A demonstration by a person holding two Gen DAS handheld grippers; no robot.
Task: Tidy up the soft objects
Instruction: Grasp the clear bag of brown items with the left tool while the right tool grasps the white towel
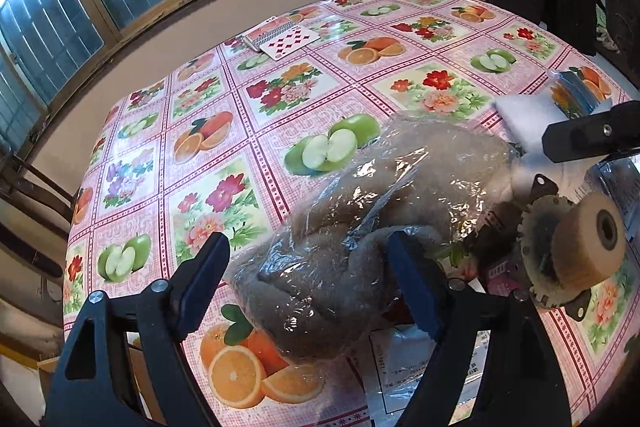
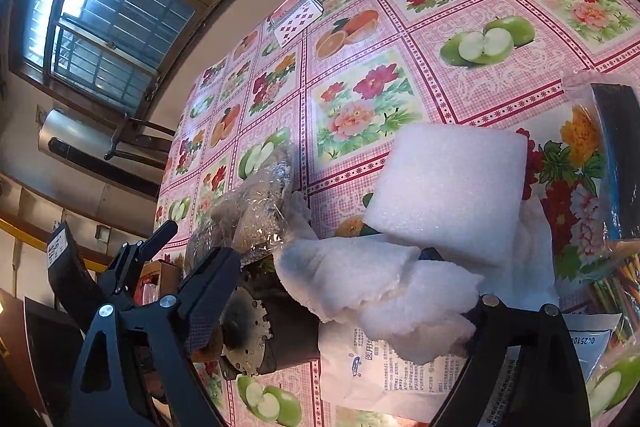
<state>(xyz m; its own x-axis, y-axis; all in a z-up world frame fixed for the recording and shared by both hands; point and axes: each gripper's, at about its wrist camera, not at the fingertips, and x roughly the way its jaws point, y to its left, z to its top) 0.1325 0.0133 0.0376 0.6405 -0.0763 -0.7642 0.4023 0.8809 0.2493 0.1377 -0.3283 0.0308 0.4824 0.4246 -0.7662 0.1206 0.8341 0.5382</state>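
Through the left wrist camera I see my left gripper with its jaws spread wide around a grey plush bundle wrapped in clear plastic, which lies on the fruit-and-flower tablecloth near the table's near edge; the right finger presses into the wrap while the left finger stands just clear of it. To the right of the bundle sits a felt wheel on a toothed metal disc, and beyond it a white foam block. A fanned deck of playing cards lies well away toward the far edge by the window. Through the right wrist camera, my right gripper has its jaws apart, with crumpled white wadding lying between them and covering the right fingertip. The foam block rests just beyond the wadding, a dark sponge in a clear bag at the right edge, and a printed white packet under the wadding.
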